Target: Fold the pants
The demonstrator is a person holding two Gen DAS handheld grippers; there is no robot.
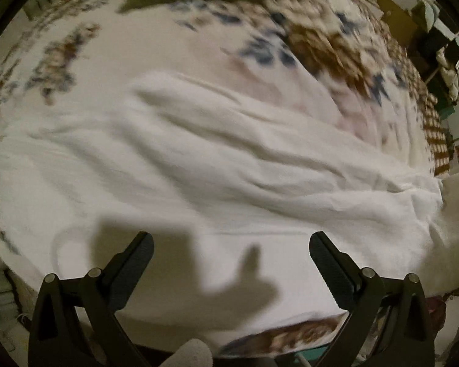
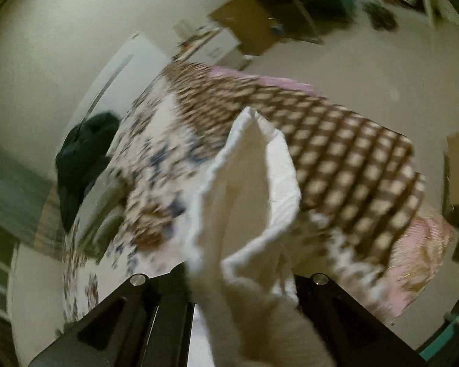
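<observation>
Probably a bedroom: patterned bedspread [image 2: 336,153].

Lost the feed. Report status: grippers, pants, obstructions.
Left gripper open, over the pants on the bed. Right gripper shut on pants, edge lifted. Nothing in the way.

Motion blur smeared the floral bedspread [image 1: 306,39] in the left wrist view, so its pattern could not be made out, and the white pants [image 1: 229,159] ran off the right edge. In the right wrist view the right gripper [image 2: 241,278] had its fingertips buried in bunched white cloth, and the clutter [image 2: 290,6] by the far wall was too blurred to identify.
</observation>
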